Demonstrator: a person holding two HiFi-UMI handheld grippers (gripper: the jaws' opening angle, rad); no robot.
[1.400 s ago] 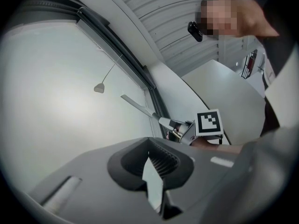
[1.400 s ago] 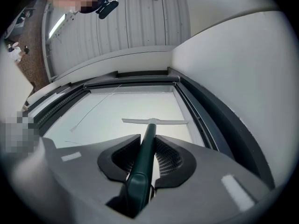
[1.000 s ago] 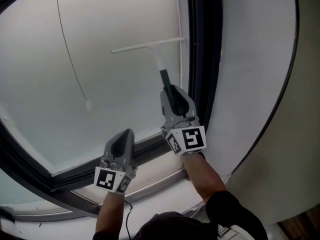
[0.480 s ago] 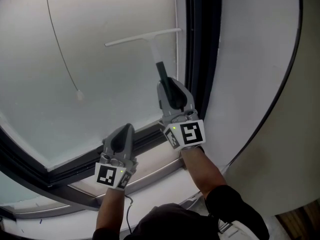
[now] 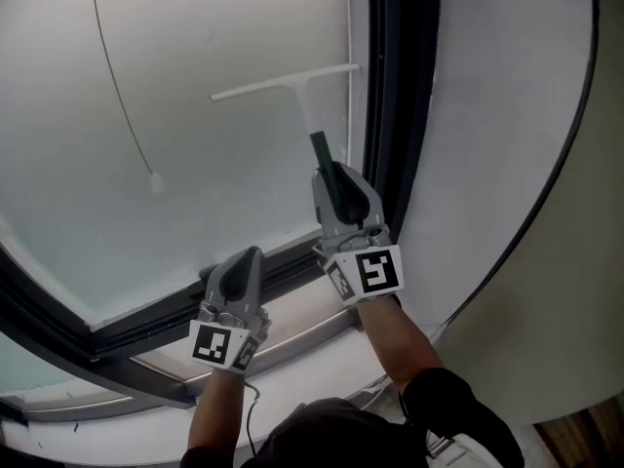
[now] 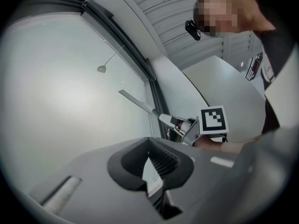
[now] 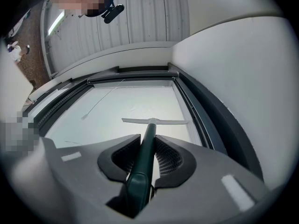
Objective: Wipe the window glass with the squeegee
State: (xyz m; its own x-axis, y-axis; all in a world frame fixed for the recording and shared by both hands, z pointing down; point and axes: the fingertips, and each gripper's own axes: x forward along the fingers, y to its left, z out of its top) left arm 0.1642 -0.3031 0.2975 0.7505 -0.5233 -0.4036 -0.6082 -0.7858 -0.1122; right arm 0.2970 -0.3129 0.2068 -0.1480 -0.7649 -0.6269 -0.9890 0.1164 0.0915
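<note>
The right gripper (image 5: 336, 188), at the centre of the head view, has its jaws closed on the dark green handle of the squeegee (image 5: 292, 86). The squeegee's white blade lies across the window glass (image 5: 195, 164) in the upper centre of the frame, its right end just beside the dark window frame (image 5: 395, 105). The left gripper (image 5: 244, 266) sits lower left of centre over the bottom rail, jaws together and empty, while a thin cord (image 5: 117, 86) hangs across the glass at upper left.
</note>
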